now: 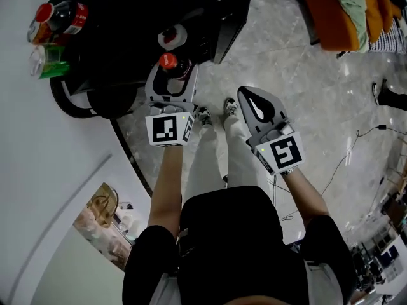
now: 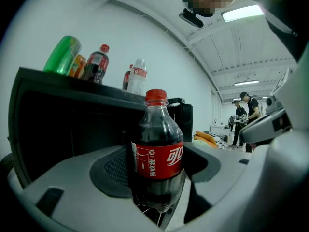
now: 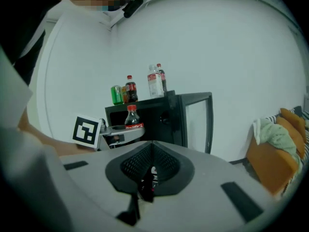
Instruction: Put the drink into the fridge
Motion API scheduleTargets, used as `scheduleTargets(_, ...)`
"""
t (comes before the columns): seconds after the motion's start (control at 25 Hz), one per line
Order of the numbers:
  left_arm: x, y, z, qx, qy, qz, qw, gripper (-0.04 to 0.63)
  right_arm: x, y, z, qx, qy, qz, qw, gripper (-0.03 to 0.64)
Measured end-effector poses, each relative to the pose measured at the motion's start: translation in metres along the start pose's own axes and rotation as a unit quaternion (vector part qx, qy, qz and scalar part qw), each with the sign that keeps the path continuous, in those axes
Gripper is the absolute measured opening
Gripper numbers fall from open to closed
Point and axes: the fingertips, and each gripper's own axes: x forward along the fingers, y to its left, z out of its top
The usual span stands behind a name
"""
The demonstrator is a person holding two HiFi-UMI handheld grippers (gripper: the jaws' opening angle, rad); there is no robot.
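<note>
Marble floor (image 1: pixel 305 107), black fridge (image 1: pixel 121 24), left gripper (image 1: pixel 172 75) clamping cola bottle (image 2: pixel 157 139), red Chinese-lettered label (image 2: pixel 157 161)

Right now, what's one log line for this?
left gripper: shut on cola bottle | right gripper: shut, empty | fridge: door open

Cola bottle (image 2: pixel 157 149): three. Clear bottle (image 2: pixel 138 77): one. Green can (image 2: pixel 63 55): one. Orange can (image 2: pixel 77 65): one, mostly hidden. Black fridge (image 2: pixel 58 124): one. Left gripper (image 1: pixel 170 75) plus right gripper (image 1: pixel 247 97): two. Distant people (image 2: pixel 240 117): two. Orange sofa (image 1: pixel 337 14): one.
</note>
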Motion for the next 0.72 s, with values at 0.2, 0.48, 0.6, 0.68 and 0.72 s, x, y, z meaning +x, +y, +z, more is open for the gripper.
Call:
scheduleTargets(0.2, 0.029, 0.033, -0.046, 0.001, 0.001, -0.009, 1.0000, 0.314, 0.022, 0.006, -0.047, 0.034, -0.009, -0.046, 0.998, 0.014)
scheduleTargets(0.48, 0.069, 0.069, -0.086, -0.031, -0.010, -0.029, 0.9990, 0.314, 0.051, 0.044, -0.101, 0.036, 0.009, -0.043, 0.998, 0.014)
scheduleTargets(0.6, 0.086, 0.077, -0.101, -0.036, -0.015, -0.031, 0.9987, 0.314, 0.064, 0.049, -0.123, 0.052, 0.016, -0.042, 0.998, 0.014)
scheduleTargets(0.68, 0.098, 0.081, -0.112, -0.032, -0.014, -0.034, 0.9988, 0.314, 0.075, 0.049, -0.133, 0.053, 0.016, -0.041, 0.998, 0.014)
scheduleTargets(0.72, 0.103, 0.084, -0.119, -0.027, -0.012, -0.035, 0.9990, 0.314, 0.080, 0.049, -0.138, 0.053, 0.017, -0.041, 0.998, 0.014)
